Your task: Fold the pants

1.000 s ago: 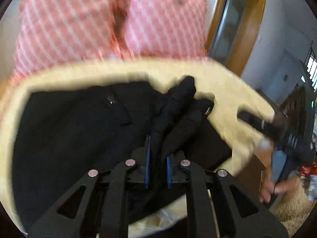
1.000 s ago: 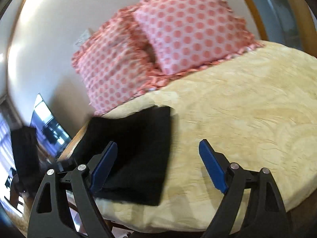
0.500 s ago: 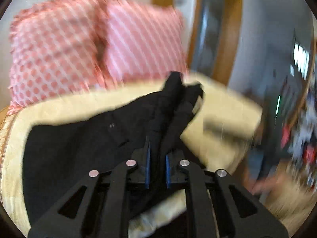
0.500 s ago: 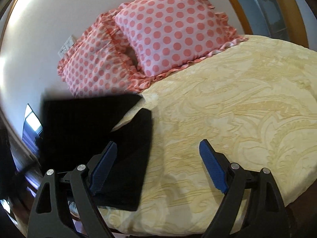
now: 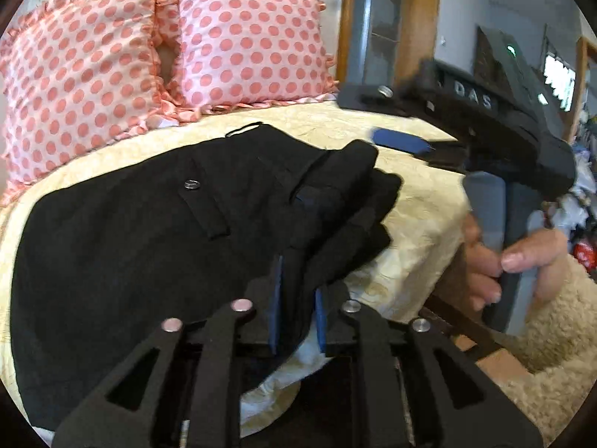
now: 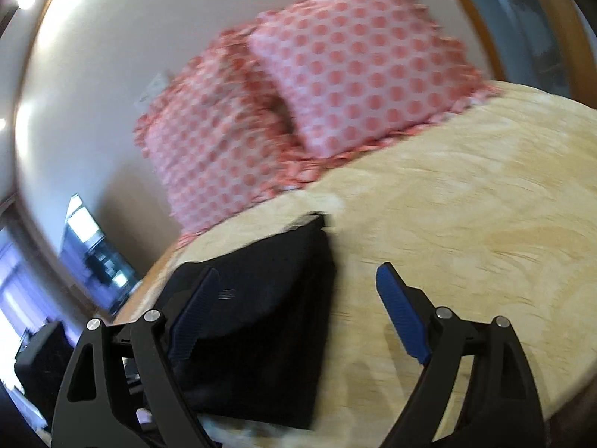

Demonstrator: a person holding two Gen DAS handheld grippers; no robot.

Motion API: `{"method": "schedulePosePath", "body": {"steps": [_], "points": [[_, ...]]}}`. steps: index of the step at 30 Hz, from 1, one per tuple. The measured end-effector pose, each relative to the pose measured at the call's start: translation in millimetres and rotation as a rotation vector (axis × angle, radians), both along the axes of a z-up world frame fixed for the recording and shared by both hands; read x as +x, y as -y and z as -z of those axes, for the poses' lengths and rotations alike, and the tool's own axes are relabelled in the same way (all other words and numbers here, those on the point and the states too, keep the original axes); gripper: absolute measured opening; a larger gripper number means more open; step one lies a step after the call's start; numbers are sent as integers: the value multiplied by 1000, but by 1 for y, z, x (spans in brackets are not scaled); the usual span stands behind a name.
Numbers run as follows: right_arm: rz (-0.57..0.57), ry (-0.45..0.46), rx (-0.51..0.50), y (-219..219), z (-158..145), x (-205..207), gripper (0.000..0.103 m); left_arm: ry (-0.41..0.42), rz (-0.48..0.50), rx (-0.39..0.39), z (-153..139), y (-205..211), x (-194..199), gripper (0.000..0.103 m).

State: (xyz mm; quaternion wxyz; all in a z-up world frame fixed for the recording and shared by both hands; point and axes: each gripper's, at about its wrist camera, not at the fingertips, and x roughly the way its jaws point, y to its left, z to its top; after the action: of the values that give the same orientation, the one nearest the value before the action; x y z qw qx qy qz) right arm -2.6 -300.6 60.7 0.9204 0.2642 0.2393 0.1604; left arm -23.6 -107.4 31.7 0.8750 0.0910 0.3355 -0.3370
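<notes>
- My left gripper [image 5: 298, 308] is down at the near edge of the bed [image 5: 410, 201], and its jaws are opening right now with a bunched fold of the black pants [image 5: 130, 246] still between the blue pads.
- The cloth looks slack in the gap, no longer squeezed tight by the pads.
- The pants lie spread on the yellow bedspread, button [image 5: 191, 185] facing up, the gathered end heaped towards my right.
- My right gripper [image 6: 294, 310] hangs over the bed with its jaws spread wide and nothing in them; it holds nothing.
- From that side the pants [image 6: 268, 321] sit below my left finger, at the bed's near left corner.
- Two pink polka-dot pillows [image 5: 156, 52] lean against the wall at the head of the bed.
- My right hand [image 5: 522, 261] grips the handle beside the mattress.
</notes>
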Motion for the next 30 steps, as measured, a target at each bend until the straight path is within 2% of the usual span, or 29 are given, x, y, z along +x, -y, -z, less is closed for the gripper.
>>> {"method": "schedulePosePath", "body": {"steps": [1, 2, 3, 4, 6, 8, 10, 13, 15, 17, 19, 21, 22, 26, 28, 30], "points": [[-39, 12, -4, -8, -4, 1, 88, -17, 10, -28, -2, -5, 1, 33], [-90, 23, -7, -16, -8, 4, 88, -37, 16, -73, -7, -15, -1, 51], [-134, 31, -11, -25, -11, 5, 88, -36, 16, -106, -11, -22, -2, 61], [-167, 32, -14, -31, -12, 7, 88, -15, 7, -152, -19, -34, -5, 77], [-217, 3, -9, -42, -8, 14, 88, 40, -35, -200, -32, -54, -9, 89], [-238, -98, 14, -46, 7, 25, 91, 93, -152, -188, -37, -74, -1, 95], [-247, -212, -4, -49, 25, 35, 91, 83, -259, -151, -32, -88, 12, 95], [-262, -195, -83, -54, 24, 28, 90, -12, -405, -112, -14, -112, 34, 95], [-265, -207, -139, -60, 19, 26, 90, -63, -441, -121, -5, -123, 41, 95], [-258, -193, -112, -55, 11, 30, 90, -81, -443, -152, 0, -131, 42, 95], [-194, -189, -86, -39, 4, 41, 89, -59, -437, -140, 1, -130, 39, 95], [-154, -224, -69, -23, 5, 57, 82, -46, -436, -126, 3, -127, 38, 96], [-139, -256, -67, -18, 10, 66, 74, -45, -436, -127, 3, -127, 37, 96], [-118, -359, -96, -12, 31, 92, 67, -57, -433, -148, 4, -129, 38, 98], [-119, -367, -96, -12, 37, 93, 65, -64, -428, -163, 4, -131, 39, 98], [-130, -359, -104, -13, 38, 95, 59, -63, -426, -159, 4, -130, 39, 98]]}}
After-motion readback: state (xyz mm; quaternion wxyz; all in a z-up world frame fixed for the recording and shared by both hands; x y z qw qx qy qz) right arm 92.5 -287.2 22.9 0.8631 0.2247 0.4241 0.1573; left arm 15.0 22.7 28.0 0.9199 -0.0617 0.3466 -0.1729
